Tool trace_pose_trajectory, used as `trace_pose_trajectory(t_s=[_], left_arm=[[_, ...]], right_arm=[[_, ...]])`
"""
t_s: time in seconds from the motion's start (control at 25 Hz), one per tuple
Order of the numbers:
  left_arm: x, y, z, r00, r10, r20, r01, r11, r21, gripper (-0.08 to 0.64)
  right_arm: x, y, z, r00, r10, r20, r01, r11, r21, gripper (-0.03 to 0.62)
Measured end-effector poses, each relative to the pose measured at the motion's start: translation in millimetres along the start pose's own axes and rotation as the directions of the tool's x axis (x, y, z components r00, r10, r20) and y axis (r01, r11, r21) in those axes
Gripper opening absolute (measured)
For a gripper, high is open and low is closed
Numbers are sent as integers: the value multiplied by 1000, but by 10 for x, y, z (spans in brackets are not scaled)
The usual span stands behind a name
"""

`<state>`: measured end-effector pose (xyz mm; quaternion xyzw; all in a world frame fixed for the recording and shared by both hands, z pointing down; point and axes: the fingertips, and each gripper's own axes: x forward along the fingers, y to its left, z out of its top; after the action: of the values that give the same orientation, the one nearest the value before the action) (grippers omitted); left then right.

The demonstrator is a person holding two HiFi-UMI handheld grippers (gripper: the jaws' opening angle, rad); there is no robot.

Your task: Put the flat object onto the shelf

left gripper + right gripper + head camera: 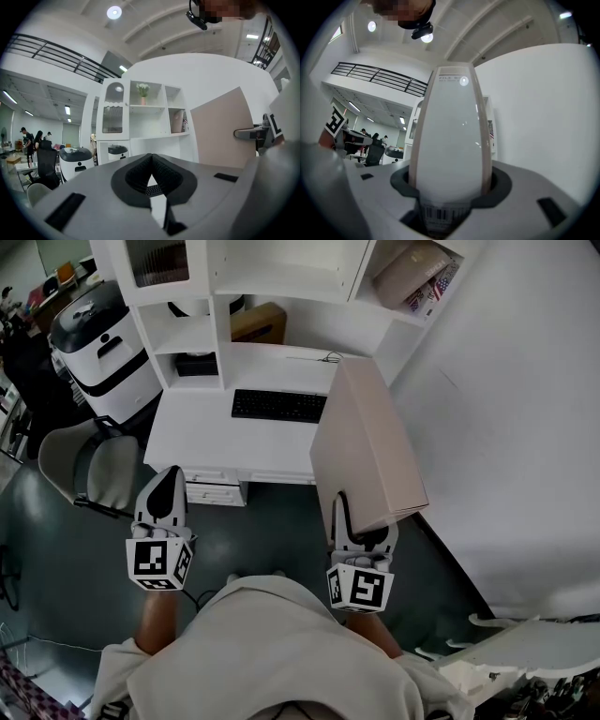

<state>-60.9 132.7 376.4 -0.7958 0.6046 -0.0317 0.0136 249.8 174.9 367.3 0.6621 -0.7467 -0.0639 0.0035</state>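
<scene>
The flat object is a beige file box (366, 442) with a white spine (450, 136). It is held upright in the air in front of the white desk (202, 432). My right gripper (356, 521) is shut on its lower end, and its jaws (450, 187) clamp both broad faces. The same box shows at the right of the left gripper view (220, 124). My left gripper (167, 486) hangs to the left over the floor, its pads (151, 164) closed together with nothing between them. The white shelf unit (281, 287) rises behind the desk.
A black keyboard (278, 405) lies on the desk. The upper right shelf compartment holds beige boxes (412, 273), and a brown box (258, 322) sits lower. A grey chair (89, 465) and a white machine (94, 334) stand at the left. A white wall (506, 427) closes the right.
</scene>
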Motion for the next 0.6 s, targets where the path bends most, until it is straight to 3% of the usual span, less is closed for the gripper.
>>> trace_pose_trajectory(t_s=[0.6], left_arm=[[-13, -285, -69, 998, 58, -23, -58, 998, 2, -8]], right_arm=[[141, -278, -53, 998, 60, 9, -60, 998, 14, 267]])
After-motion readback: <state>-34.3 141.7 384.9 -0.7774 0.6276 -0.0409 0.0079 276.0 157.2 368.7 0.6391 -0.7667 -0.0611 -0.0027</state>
